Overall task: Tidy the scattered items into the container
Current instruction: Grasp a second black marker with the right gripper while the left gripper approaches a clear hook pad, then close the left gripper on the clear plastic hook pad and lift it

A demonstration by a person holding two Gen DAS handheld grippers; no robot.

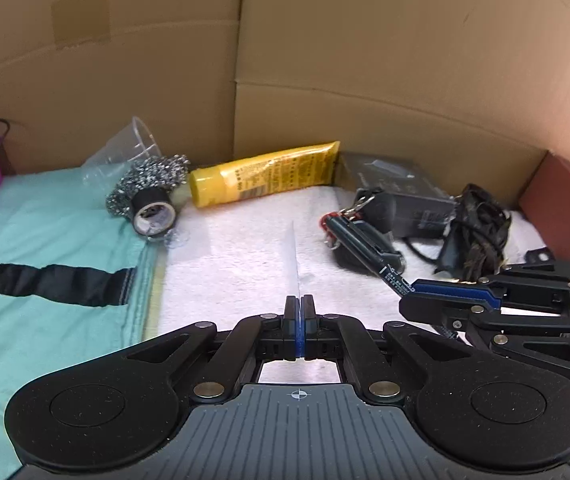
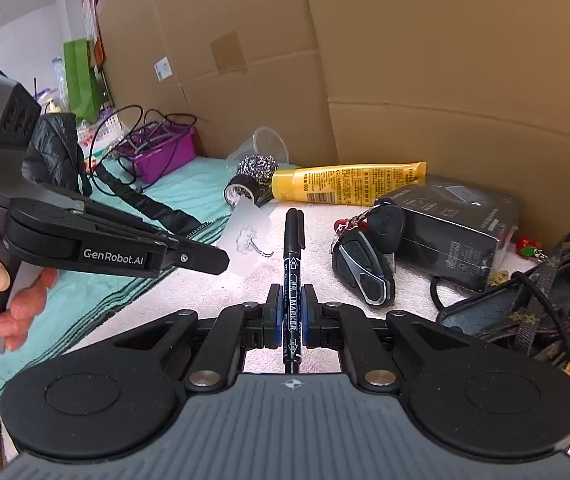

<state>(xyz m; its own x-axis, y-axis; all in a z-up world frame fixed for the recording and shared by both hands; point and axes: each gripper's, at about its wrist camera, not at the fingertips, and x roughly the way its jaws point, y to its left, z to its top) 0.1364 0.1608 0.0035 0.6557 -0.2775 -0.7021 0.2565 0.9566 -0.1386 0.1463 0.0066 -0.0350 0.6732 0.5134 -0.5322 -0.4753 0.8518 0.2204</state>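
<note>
A black marker pen with white lettering (image 2: 293,276) is being pinched between the pads of the right hand-held gripper (image 2: 292,312) at the lower centre of the right wrist view, its cap pointing up the frame. In the left wrist view the same pen (image 1: 369,250) is being seen at the right, slanting up and leftward out of that gripper (image 1: 417,294).

A thin clear plastic card with a transparent suction hook (image 2: 247,236) is being gripped by the left hand-held gripper (image 2: 223,258), left of the pen; in the left wrist view it is being seen edge-on as a pale sliver (image 1: 295,264) rising from the pressed-together jaws of this gripper (image 1: 300,310). A person's fingers (image 2: 13,312) are being wrapped around the handle at the left edge.

A white towel (image 2: 213,292) is being used as the surface beneath both grippers, with a teal cloth (image 1: 45,240) lying to its left. Toward the right, a black car key fob with a keyring (image 2: 365,268) is lying just beside a black boxed item (image 2: 453,224), and a brown patterned strap (image 2: 545,304) is bunched at the far right. Behind, a yellow tube (image 1: 265,174) is lying along the brown cardboard wall (image 1: 365,60), with a steel wool scourer (image 1: 153,178), a roll of black tape (image 1: 153,210) and a tipped clear plastic cup (image 1: 137,140) to its left. A purple plastic container holding cables (image 2: 165,152) is standing at the upper left of the right wrist view.
</note>
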